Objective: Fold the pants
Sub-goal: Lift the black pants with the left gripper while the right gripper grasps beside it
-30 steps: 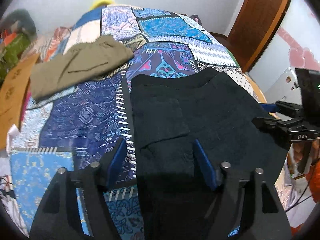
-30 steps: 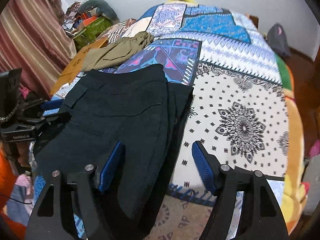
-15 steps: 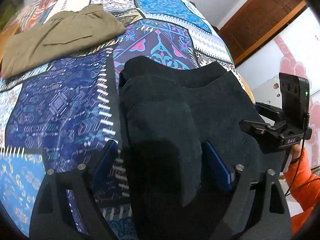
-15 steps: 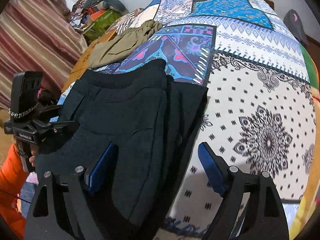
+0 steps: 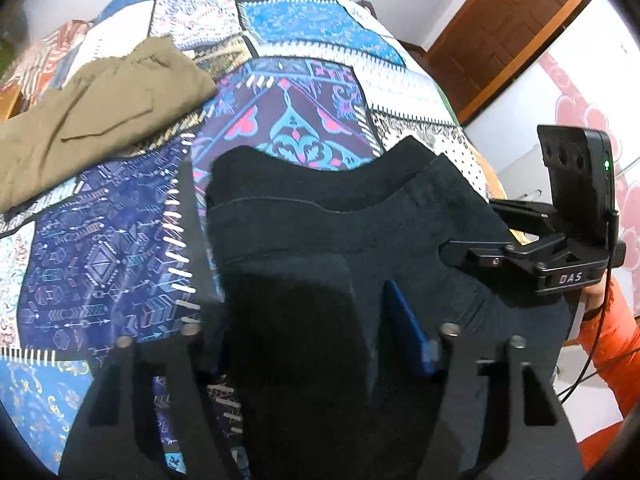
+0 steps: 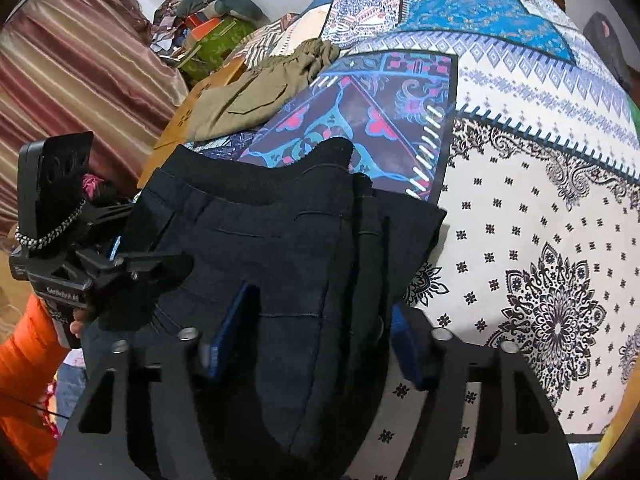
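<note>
Black pants (image 5: 320, 240), olive trousers (image 5: 100, 120), blue patchwork bedspread (image 5: 100, 248)

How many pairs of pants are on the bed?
2. The black pants lie at the near edge, between both grippers' closing jaws; the olive pants lie folded farther back toward the bed's left side. More may be hidden.

The black pants (image 5: 320, 248) run off the near edge in both views. Their dark cloth hides the left gripper's (image 5: 312, 344) left pad; whether any pad presses the fabric is unclear.
</note>
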### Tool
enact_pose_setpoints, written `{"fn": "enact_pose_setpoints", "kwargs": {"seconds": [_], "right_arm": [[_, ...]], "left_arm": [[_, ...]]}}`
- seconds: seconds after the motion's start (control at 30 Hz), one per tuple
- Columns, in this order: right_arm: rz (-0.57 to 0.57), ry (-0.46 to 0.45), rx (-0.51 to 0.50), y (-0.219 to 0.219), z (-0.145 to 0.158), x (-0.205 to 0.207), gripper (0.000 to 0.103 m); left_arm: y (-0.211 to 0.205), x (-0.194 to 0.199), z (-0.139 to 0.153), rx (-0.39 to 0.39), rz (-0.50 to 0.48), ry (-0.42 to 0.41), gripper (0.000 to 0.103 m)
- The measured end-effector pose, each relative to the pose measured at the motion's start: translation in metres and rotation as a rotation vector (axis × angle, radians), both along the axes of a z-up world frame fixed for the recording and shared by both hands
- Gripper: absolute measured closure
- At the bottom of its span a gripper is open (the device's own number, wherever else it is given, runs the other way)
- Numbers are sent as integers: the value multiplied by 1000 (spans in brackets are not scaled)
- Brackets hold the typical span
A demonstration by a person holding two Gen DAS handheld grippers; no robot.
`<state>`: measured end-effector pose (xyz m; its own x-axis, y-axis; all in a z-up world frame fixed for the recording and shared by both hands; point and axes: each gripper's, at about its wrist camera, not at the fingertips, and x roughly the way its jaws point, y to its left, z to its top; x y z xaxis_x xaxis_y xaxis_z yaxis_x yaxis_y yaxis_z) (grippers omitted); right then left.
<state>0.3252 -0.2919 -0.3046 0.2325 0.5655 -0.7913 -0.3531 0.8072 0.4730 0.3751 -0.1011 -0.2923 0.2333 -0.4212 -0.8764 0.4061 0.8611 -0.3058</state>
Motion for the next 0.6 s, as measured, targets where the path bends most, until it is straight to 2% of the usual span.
{"fn": "enact_pose_setpoints", "kwargs": {"seconds": [0.03,0.1,0.2,0.33,0.6], "right_arm": [[-3,-7,0,1,2,1,56],[-10,-33,-8,1,7,-1,68],[-12,-88,-20,5,20,-4,74],[-6,-178,-59,10,39,-12,77],[-45,-322,-30,10,87,-26,79]], "left_arm": [[2,-1,4,18,8,-18,56],[2,-5,13,25,14,-47,60],[-6,-16,28,63,3,-119,66],[-14,-34,53,93,-11,-230,71],[1,-51,110,55,47,-376,73]]}}
